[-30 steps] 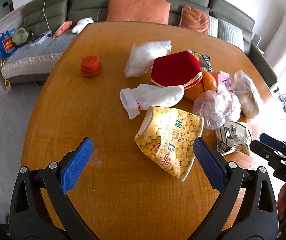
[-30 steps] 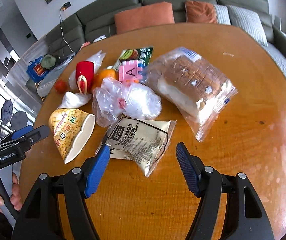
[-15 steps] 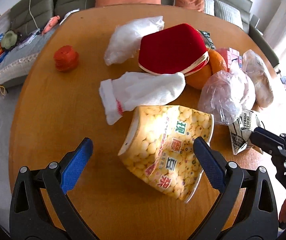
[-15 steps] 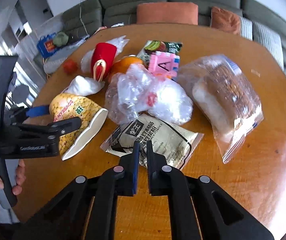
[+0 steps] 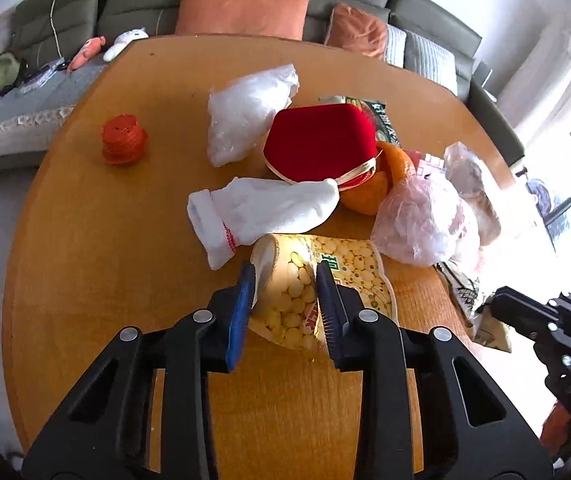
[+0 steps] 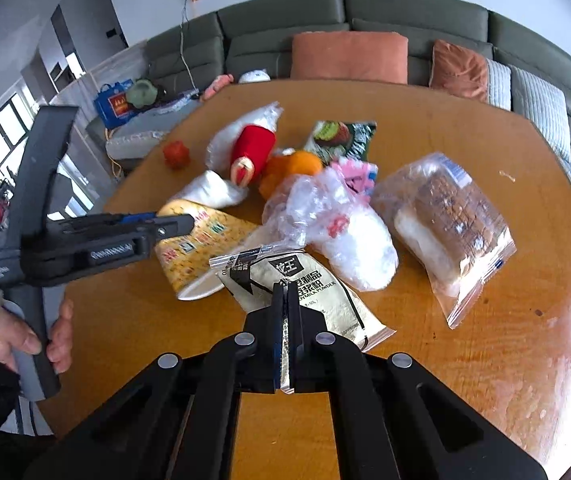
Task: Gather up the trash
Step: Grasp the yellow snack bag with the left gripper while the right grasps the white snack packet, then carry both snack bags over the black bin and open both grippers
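A crushed yellow paper cup [image 5: 349, 264] printed with soybeans lies on its side on the round wooden table [image 5: 105, 280]. My left gripper [image 5: 284, 270] has its jaws closing on the cup, and the blue pads press into both sides. From the right wrist view, the same cup [image 6: 201, 248] shows under the left gripper [image 6: 165, 224]. My right gripper [image 6: 286, 288] is shut on the edge of a gold soymilk powder packet [image 6: 317, 284], whose far end is raised off the table. The right gripper [image 5: 501, 300] also shows at the right of the left wrist view.
Behind the cup lie a white sock [image 5: 269, 208], a red velvet pouch [image 5: 321, 140], an orange [image 5: 381, 188], a crumpled clear bag [image 6: 325, 220], bagged bread [image 6: 449, 220] and a green snack packet [image 6: 341, 136]. A small orange-red object [image 5: 123, 140] sits far left. A sofa [image 6: 365, 12] curves round behind.
My left jaws went from wide open to pressed on the yellow cup. The right jaws shut on the gold packet, then rose with it and rolled slightly.
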The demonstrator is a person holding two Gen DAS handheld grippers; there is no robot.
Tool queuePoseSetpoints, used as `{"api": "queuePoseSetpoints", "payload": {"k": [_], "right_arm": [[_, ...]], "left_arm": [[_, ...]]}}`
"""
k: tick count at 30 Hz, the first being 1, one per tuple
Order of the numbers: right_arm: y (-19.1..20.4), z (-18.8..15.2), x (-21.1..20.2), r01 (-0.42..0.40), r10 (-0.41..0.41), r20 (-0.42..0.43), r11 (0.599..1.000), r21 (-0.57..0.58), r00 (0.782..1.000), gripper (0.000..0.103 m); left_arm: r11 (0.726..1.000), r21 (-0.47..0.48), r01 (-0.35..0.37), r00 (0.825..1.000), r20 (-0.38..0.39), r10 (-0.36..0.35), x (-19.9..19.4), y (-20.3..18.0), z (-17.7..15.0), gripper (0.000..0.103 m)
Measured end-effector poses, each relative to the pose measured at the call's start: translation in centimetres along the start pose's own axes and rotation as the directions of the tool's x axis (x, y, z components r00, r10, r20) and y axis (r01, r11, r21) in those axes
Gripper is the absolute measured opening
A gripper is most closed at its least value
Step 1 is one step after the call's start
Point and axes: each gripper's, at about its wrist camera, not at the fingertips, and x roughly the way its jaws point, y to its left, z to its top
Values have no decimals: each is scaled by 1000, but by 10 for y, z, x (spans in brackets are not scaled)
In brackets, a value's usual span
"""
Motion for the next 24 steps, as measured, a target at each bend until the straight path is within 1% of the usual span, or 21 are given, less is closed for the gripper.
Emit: {"api": "queuePoseSetpoints", "payload": {"k": [3,6,11,18,23,24], "right_arm": [[12,5,-11,-14,14,23,1000,-12,1000,3],[25,10,-16,-29,30,41,999,-28,999,3],[58,20,-12,-74,78,47,995,-68,996,3],[120,31,6,-158,163,19,975,-157,987,3],[172,38,21,-228,231,-14,945,-235,973,3],[184,40,25,-245,247,-24,936,-252,969,3]], "left_arm": [[1000,-5,14,1000,23,-14,-14,0,-2,31],[1000,-1,12,999,48,-12,-31,3,-6,31],[999,-32,-17,996,87,20,-58,31,-10,31],[988,-112,-107,985,123,121,-94,86,-28,31],[962,-204,-180,968,135,210,-121,135,-50,31],[953,-228,-197,963,136,232,-129,147,-56,31]]}}
